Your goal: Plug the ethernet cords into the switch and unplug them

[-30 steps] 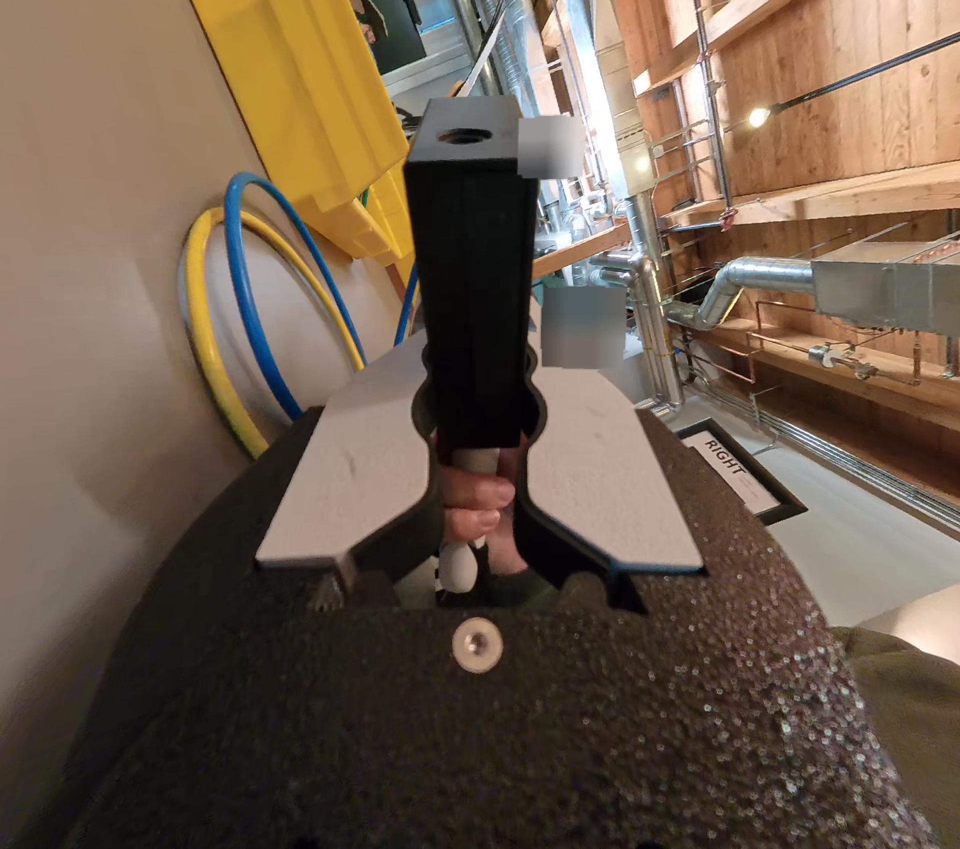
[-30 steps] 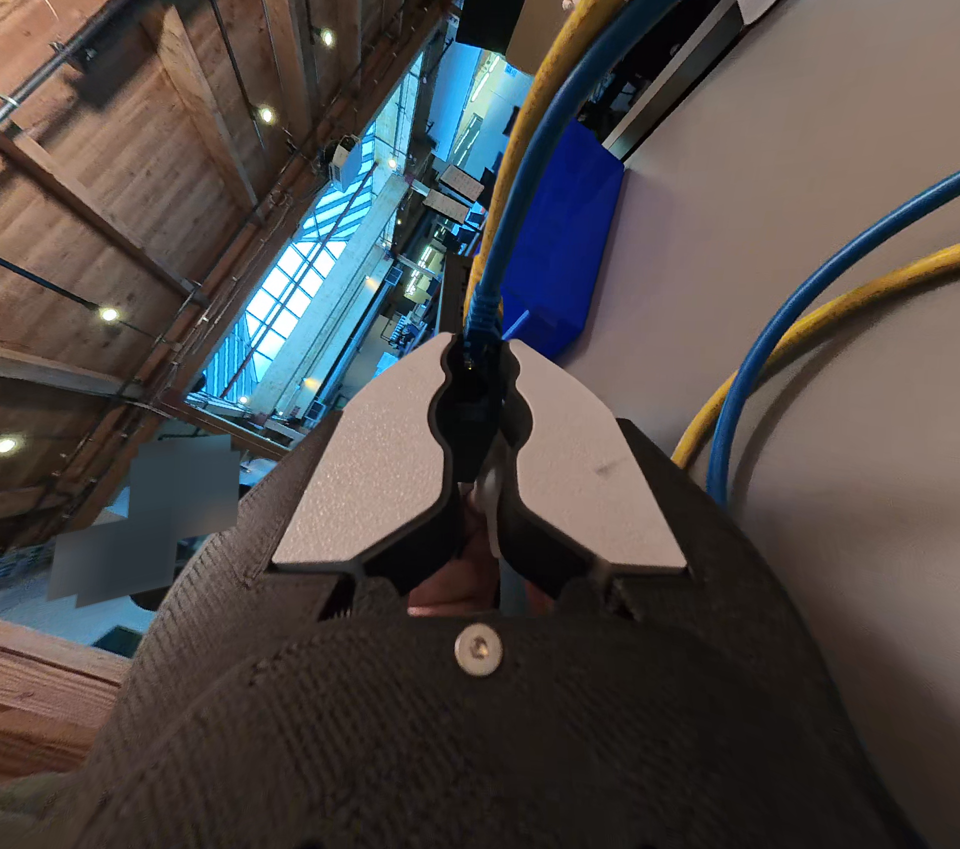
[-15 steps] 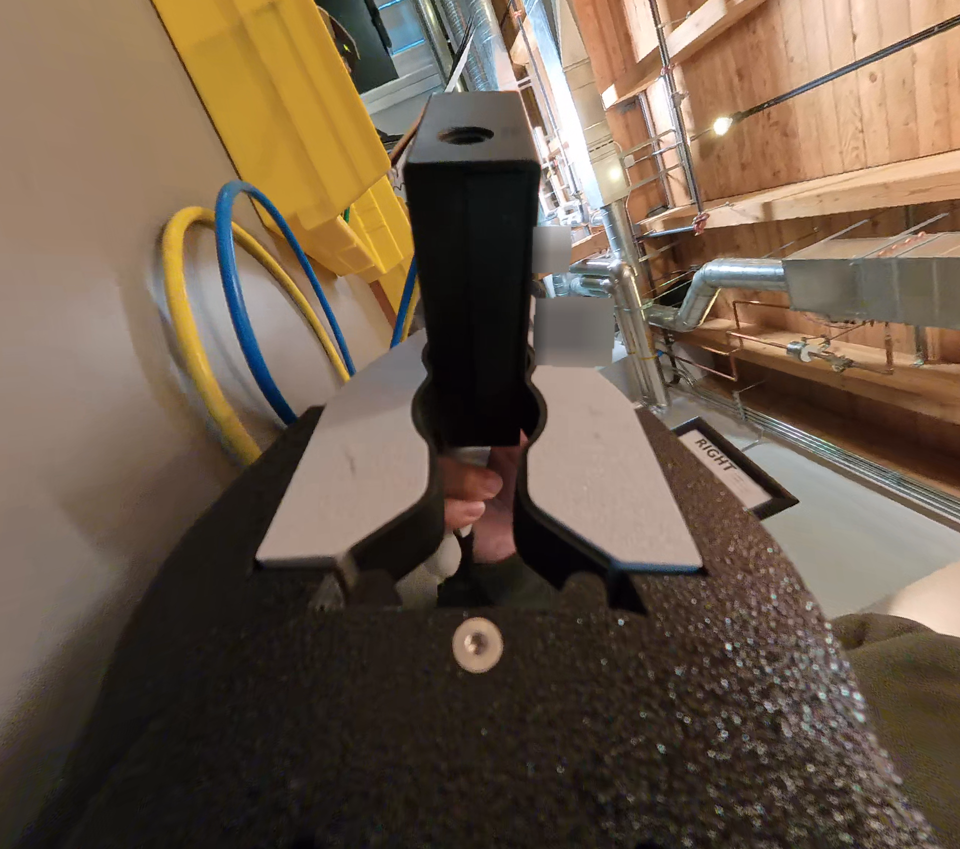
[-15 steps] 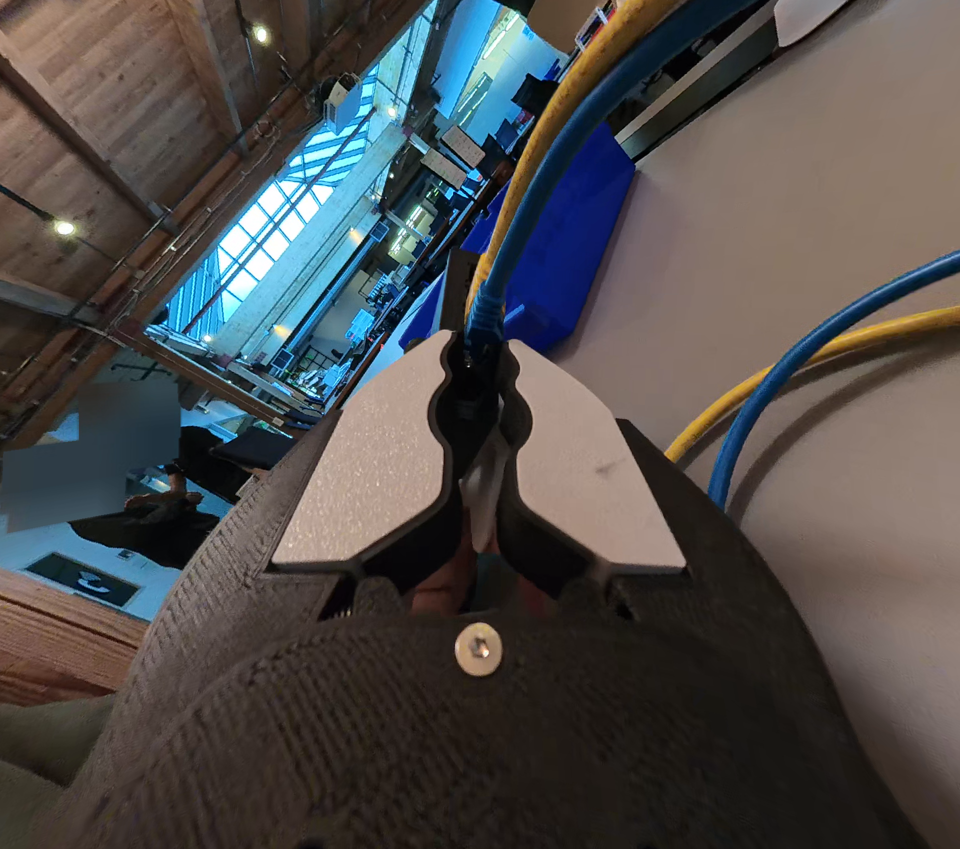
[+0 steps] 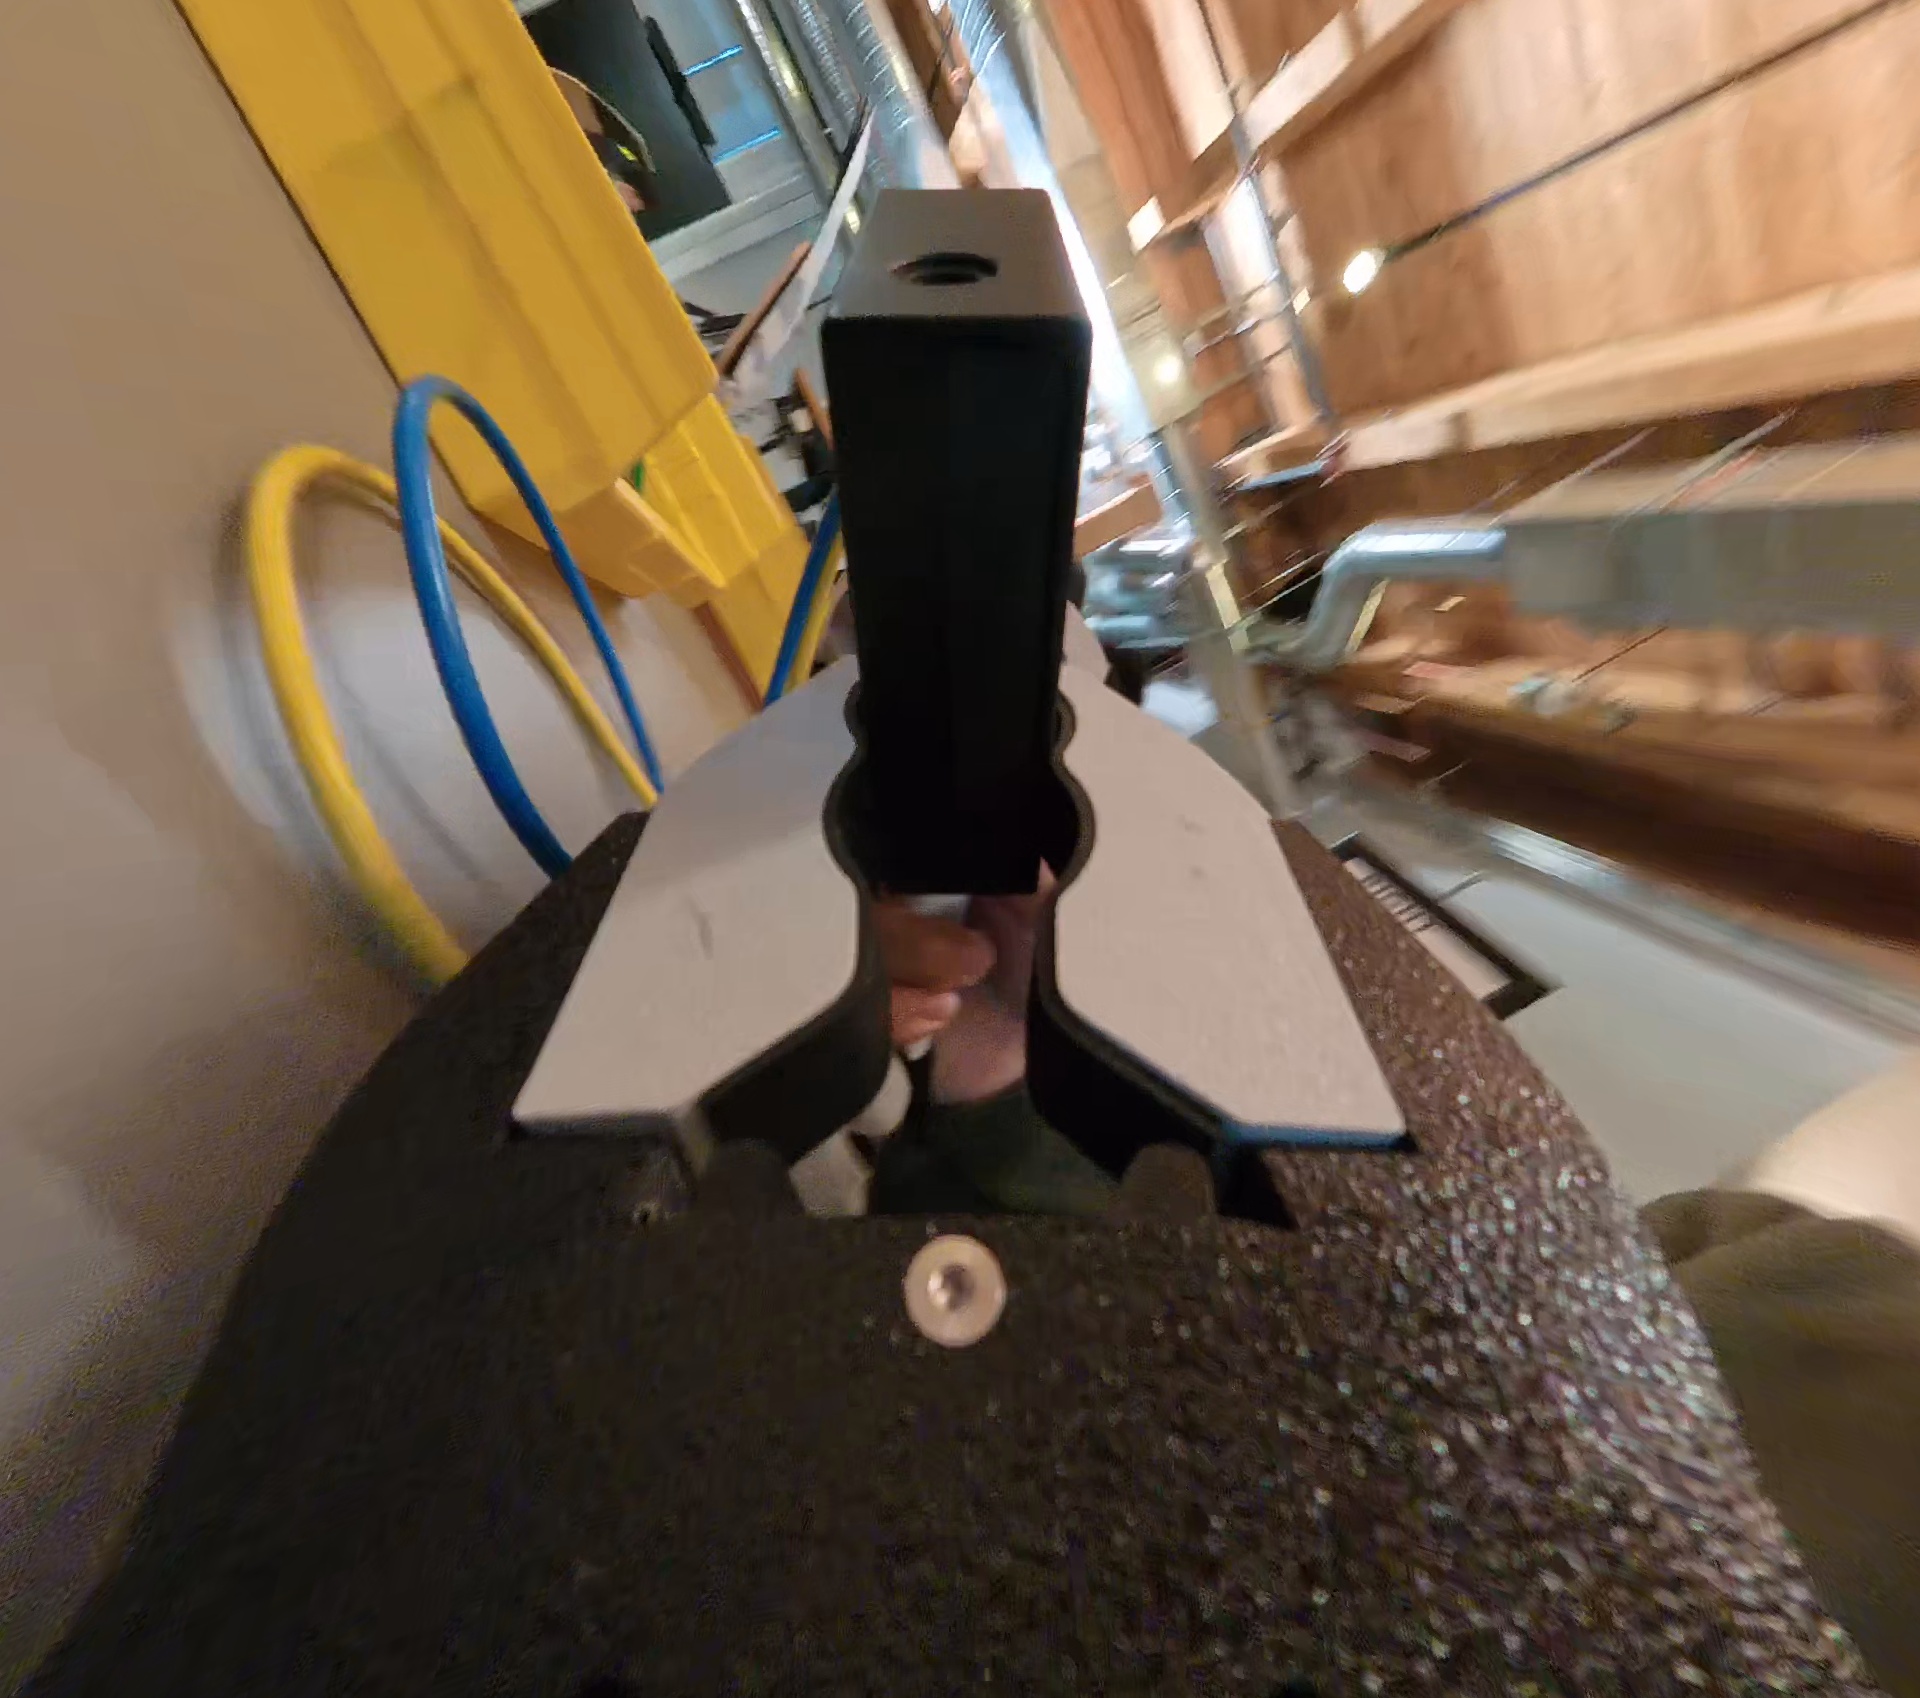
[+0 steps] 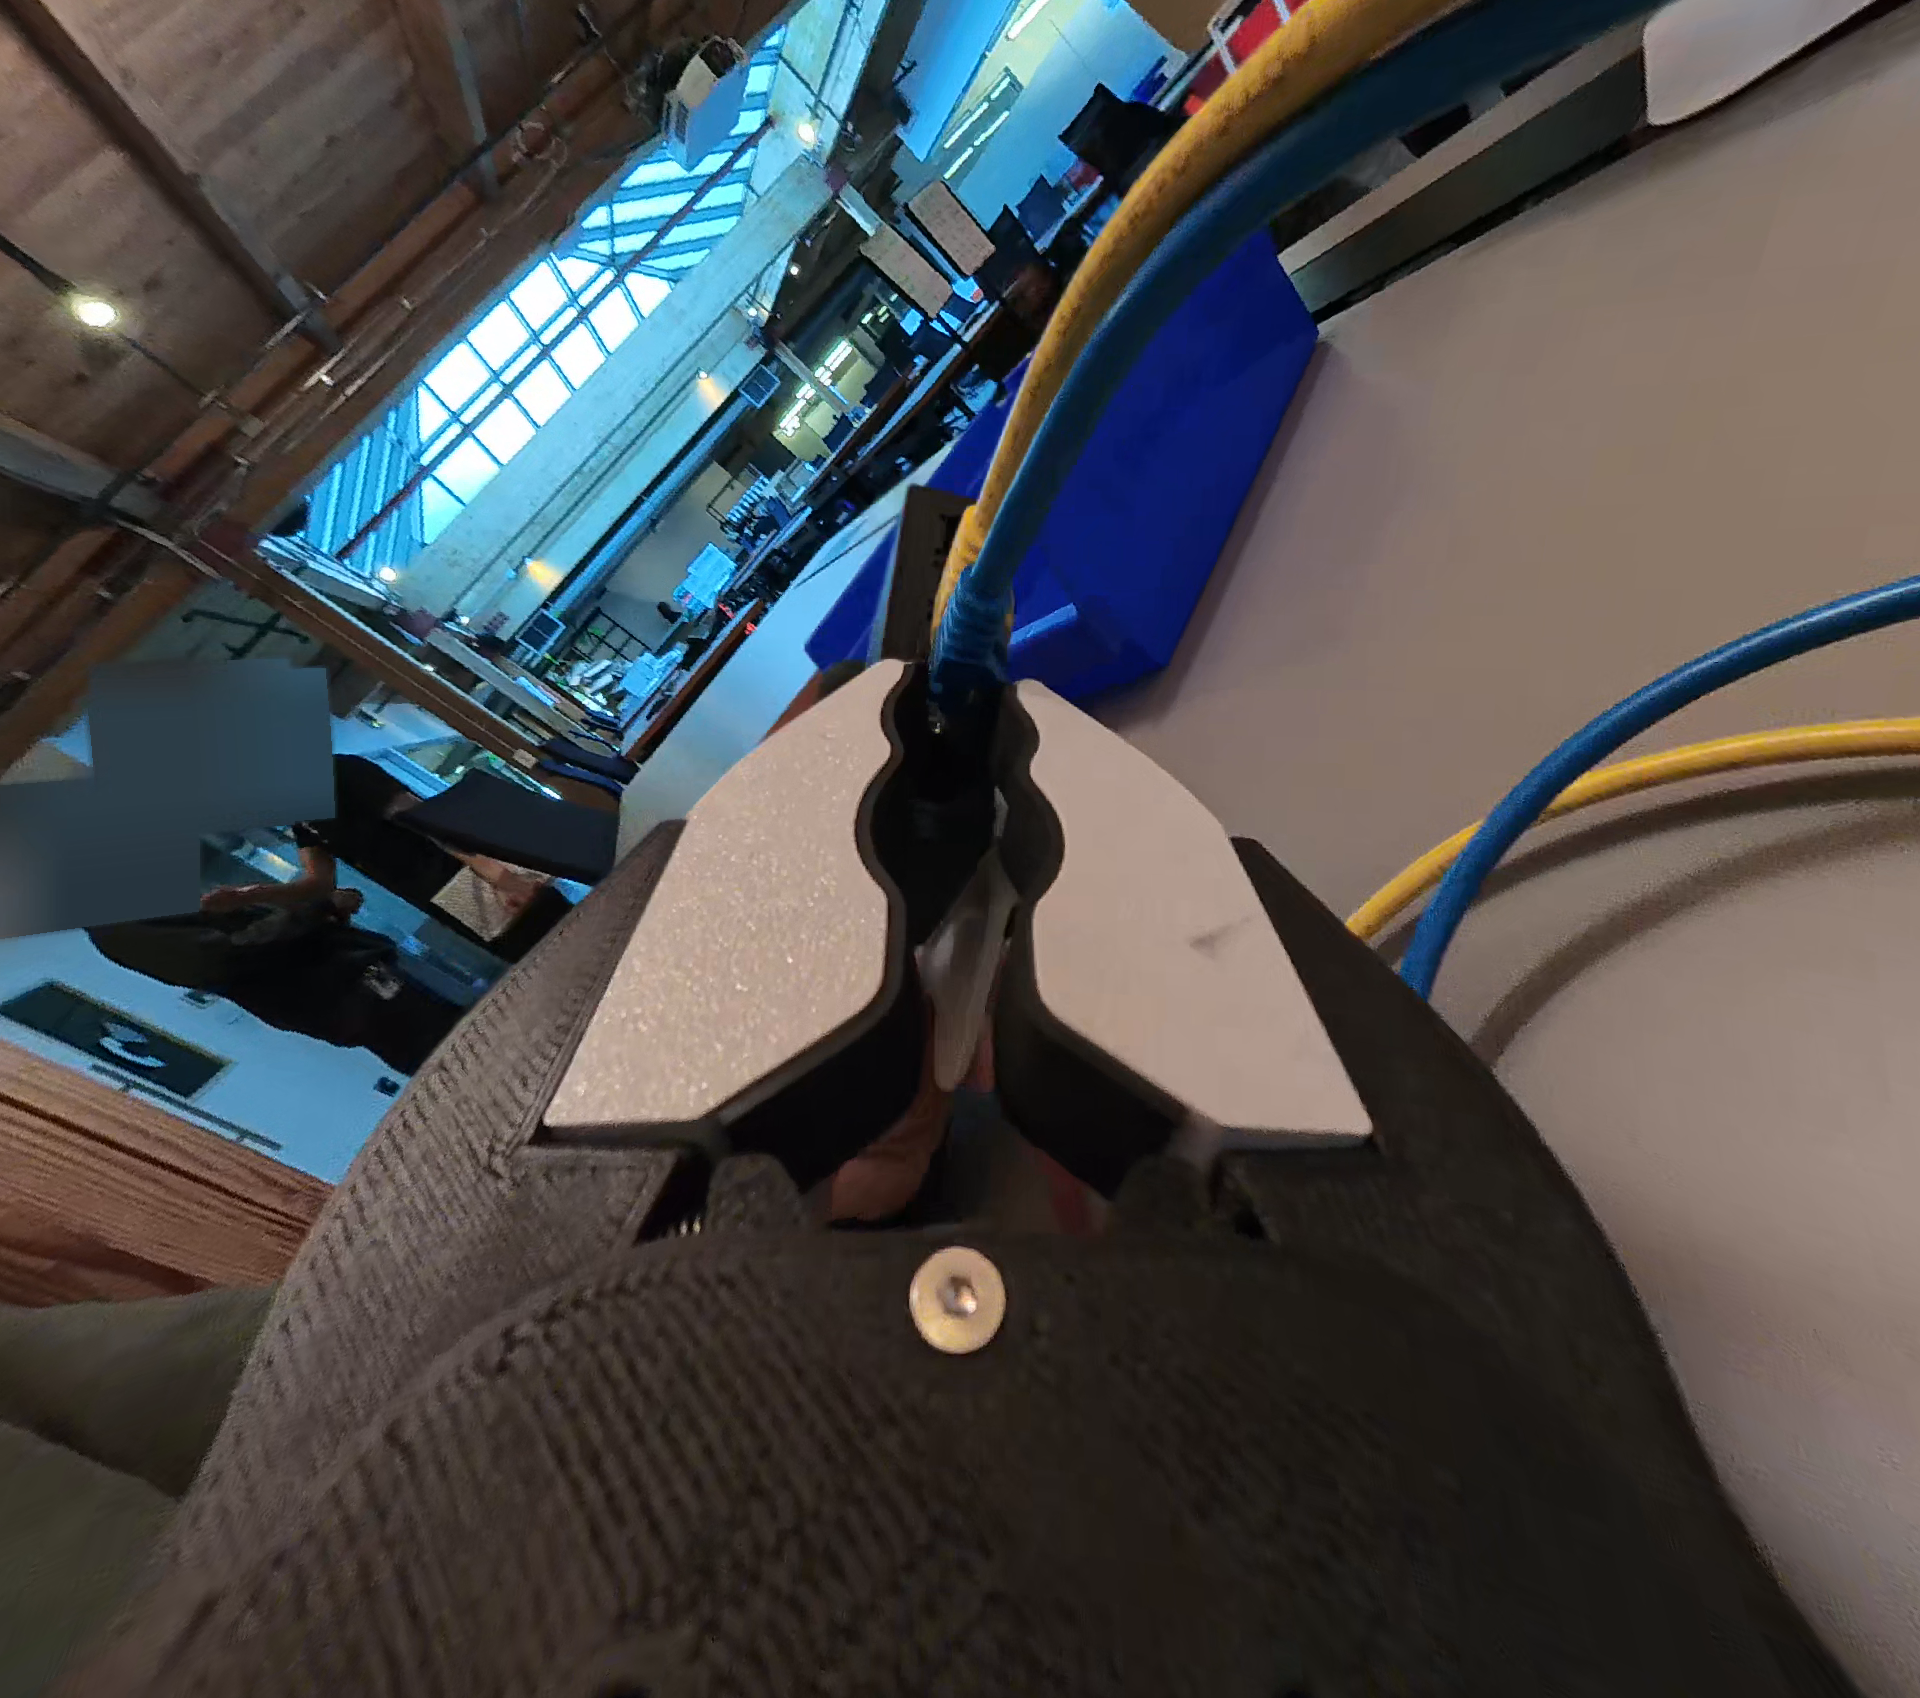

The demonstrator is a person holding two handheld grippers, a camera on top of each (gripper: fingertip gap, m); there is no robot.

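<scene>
Left wrist view, left gripper (image 5: 958, 744): we see its jaws clamped on the switch (image 5: 956, 547), a black rectangular block standing upright out of the fingers, with a round hole in its top face.
Left wrist view, cords: a yellow cord (image 5: 301, 713) and a blue cord (image 5: 447, 620) loop side by side on the beige table (image 5: 135, 422), left of the switch.
Left wrist view, background: a yellow bin (image 5: 416, 142) stands behind the loops; this part is motion-blurred.
Right wrist view, right gripper (image 6: 954, 739): we see its jaws closed on the blue plug (image 6: 966, 630) of the blue cord (image 6: 1143, 298).
Right wrist view, switch (image 6: 920, 568): a black edge shows just beyond the plug, touching or nearly so; we cannot tell whether the plug is seated.
Right wrist view, yellow cord (image 6: 1081, 318): it runs alongside the blue one to the switch.
Right wrist view, surroundings: a blue bin (image 6: 1143, 485) sits on the table (image 6: 1558, 505) behind the cords.
</scene>
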